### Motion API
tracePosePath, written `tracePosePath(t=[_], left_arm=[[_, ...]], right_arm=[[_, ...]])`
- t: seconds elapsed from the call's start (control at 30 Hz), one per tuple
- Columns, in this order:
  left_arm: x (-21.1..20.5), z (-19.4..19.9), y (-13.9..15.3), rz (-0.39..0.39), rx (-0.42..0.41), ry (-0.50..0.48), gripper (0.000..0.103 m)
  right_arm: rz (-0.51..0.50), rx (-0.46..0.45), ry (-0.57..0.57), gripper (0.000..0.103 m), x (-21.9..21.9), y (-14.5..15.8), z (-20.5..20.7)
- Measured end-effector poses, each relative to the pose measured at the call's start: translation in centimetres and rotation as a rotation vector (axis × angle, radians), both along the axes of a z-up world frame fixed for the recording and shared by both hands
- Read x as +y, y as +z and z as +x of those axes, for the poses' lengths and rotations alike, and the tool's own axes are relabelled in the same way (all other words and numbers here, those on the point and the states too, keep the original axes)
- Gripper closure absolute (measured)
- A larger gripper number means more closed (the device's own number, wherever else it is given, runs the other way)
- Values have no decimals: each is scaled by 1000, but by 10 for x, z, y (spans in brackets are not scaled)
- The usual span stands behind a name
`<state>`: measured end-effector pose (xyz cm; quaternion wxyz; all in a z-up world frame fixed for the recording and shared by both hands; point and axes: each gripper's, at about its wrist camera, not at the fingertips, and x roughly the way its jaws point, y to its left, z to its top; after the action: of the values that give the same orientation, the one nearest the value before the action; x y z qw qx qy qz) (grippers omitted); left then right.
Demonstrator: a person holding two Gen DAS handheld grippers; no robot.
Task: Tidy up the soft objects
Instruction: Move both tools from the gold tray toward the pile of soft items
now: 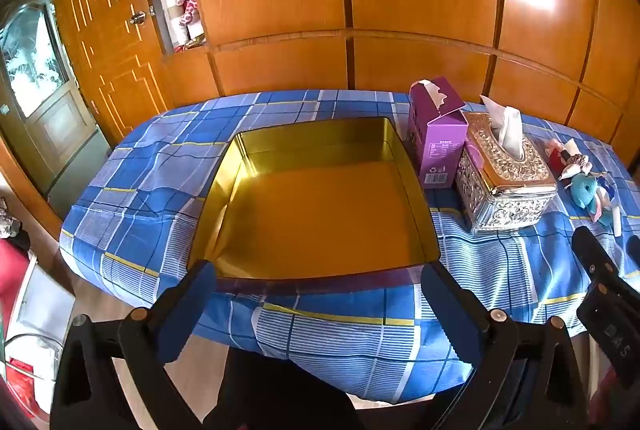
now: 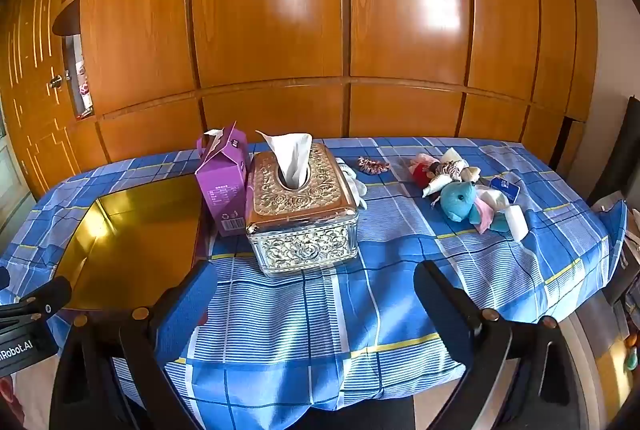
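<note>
A pile of soft objects lies on the blue plaid tablecloth at the right: a blue plush toy point(image 2: 460, 199), a red and white doll point(image 2: 430, 169), white soft pieces point(image 2: 516, 222) and a hair scrunchie point(image 2: 372, 163). The plush toy also shows in the left wrist view point(image 1: 588, 191). An open, empty gold tin point(image 1: 320, 205) sits at the left, also seen in the right wrist view point(image 2: 132, 234). My left gripper point(image 1: 320, 310) is open and empty at the tin's near edge. My right gripper point(image 2: 316, 306) is open and empty over the table's near part.
A purple carton point(image 2: 224, 181) and an ornate silver tissue box point(image 2: 302, 209) stand between the tin and the soft objects. A wooden wardrobe wall point(image 2: 340, 29) is behind the table. The table's near edge point(image 2: 320, 390) drops to the floor.
</note>
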<state>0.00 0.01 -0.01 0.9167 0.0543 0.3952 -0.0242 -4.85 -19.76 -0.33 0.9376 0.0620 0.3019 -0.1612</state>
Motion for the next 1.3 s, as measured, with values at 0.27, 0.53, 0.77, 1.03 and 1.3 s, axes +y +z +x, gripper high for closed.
tracePosePath(t=[0.27, 0.53, 0.77, 1.03, 1.3], left_arm=[[-4, 5, -2, 5, 10, 1, 0], [0, 17, -15, -2, 46, 2, 0], [-6, 32, -27, -174, 101, -175, 0], [-61, 38, -29, -251, 239, -423, 0], [-113, 43, -53, -208, 492, -594, 0]], right_arm=[[2, -1, -8, 2, -3, 0, 0], [41, -11, -27, 2, -17, -3, 3], [101, -19, -66, 2, -58, -5, 10], [302, 112, -247, 0, -183, -51, 18], [450, 80, -489, 11, -319, -87, -8]])
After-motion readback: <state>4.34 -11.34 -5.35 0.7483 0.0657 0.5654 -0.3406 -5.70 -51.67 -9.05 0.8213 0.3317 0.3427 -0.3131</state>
